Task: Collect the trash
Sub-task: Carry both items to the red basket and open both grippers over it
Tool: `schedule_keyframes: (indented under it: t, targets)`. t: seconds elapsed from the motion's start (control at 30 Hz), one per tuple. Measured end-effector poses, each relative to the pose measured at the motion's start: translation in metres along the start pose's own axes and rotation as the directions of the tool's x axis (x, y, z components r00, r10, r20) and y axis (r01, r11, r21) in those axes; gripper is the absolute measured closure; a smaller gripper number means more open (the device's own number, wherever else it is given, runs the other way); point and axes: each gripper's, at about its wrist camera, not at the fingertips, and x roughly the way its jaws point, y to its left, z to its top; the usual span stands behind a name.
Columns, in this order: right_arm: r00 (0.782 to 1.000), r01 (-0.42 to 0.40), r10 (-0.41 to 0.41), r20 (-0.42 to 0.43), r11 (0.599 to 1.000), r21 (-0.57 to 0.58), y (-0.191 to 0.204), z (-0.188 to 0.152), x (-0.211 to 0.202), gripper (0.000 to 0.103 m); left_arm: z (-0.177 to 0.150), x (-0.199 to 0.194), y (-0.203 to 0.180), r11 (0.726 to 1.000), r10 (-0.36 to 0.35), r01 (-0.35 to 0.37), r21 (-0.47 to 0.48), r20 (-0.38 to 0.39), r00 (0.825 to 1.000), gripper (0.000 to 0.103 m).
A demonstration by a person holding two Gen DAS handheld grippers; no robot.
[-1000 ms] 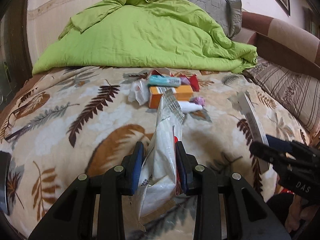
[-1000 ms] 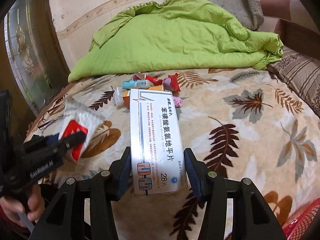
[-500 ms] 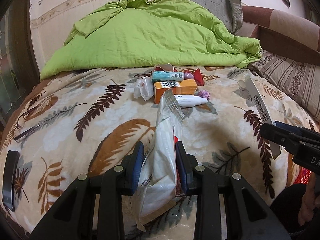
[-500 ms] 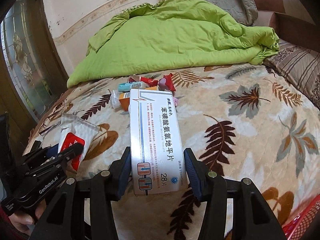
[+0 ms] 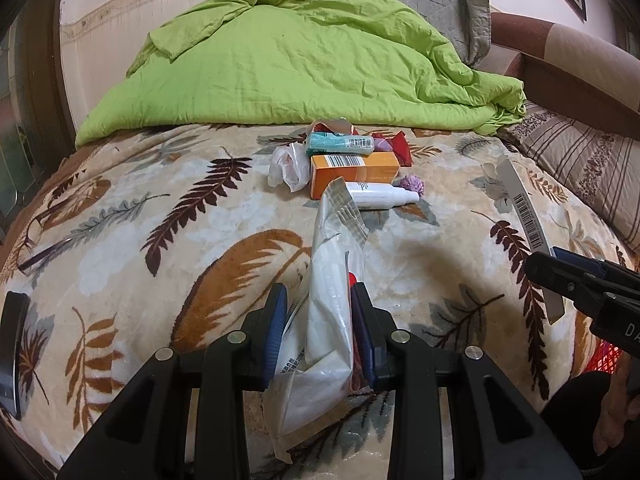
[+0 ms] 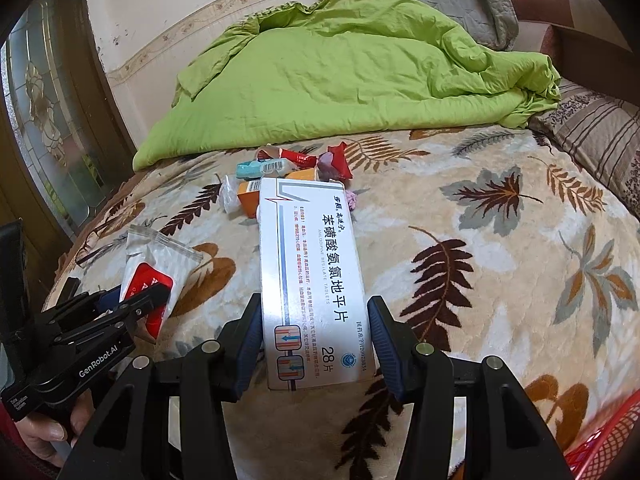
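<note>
My left gripper [image 5: 319, 304] is shut on a crumpled white plastic packet [image 5: 326, 304] with a red patch, held upright above the bed. It shows again at the left of the right wrist view as the packet [image 6: 154, 264] in the left gripper [image 6: 136, 304]. My right gripper [image 6: 314, 312] is shut on a flat white medicine box [image 6: 310, 272] with blue print; the box [image 5: 524, 216] shows edge-on at the right of the left wrist view. A trash pile lies mid-bed: an orange box [image 5: 354, 170], a teal tube [image 5: 340, 144], a white bottle [image 5: 380, 196], a clear bag [image 5: 288, 166], red wrappers [image 5: 400, 146].
A leaf-patterned blanket [image 5: 160, 240] covers the bed, with a green quilt [image 5: 300, 68] and grey pillow [image 5: 432, 0] behind. A striped pillow [image 5: 580, 168] lies at the right. Red mesh of a basket [image 6: 608, 440] shows at the lower right. A dark phone-like object [image 5: 12, 336] lies at the left edge.
Both grippers keep their hold. The views have shifted slightly, with the trash pile now a little higher and nearer in the left wrist view.
</note>
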Motion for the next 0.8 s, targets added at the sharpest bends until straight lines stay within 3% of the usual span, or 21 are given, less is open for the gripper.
schedule_keyframes:
  t: [0.4, 0.6, 0.8]
  targets:
    - [1.0, -0.004, 0.004, 0.005, 1.0, 0.01, 0.0, 0.0, -0.002, 0.047, 0.001, 0.004, 0.002, 1.0, -0.018, 0.018, -0.001, -0.007, 1.0, 0.072]
    - [0.998, -0.057, 0.056, 0.023, 0.995, 0.084, -0.012, -0.01, -0.037, 0.047, 0.003, -0.009, -0.021, 0.991, -0.116, 0.116, 0.066, -0.011, 0.993, 0.072]
    - [0.997, -0.005, -0.013, 0.076, 0.972, 0.234, -0.064, -0.037, -0.108, 0.047, 0.014, -0.028, -0.078, 0.94, -0.292, 0.297, 0.166, -0.055, 0.955, 0.072]
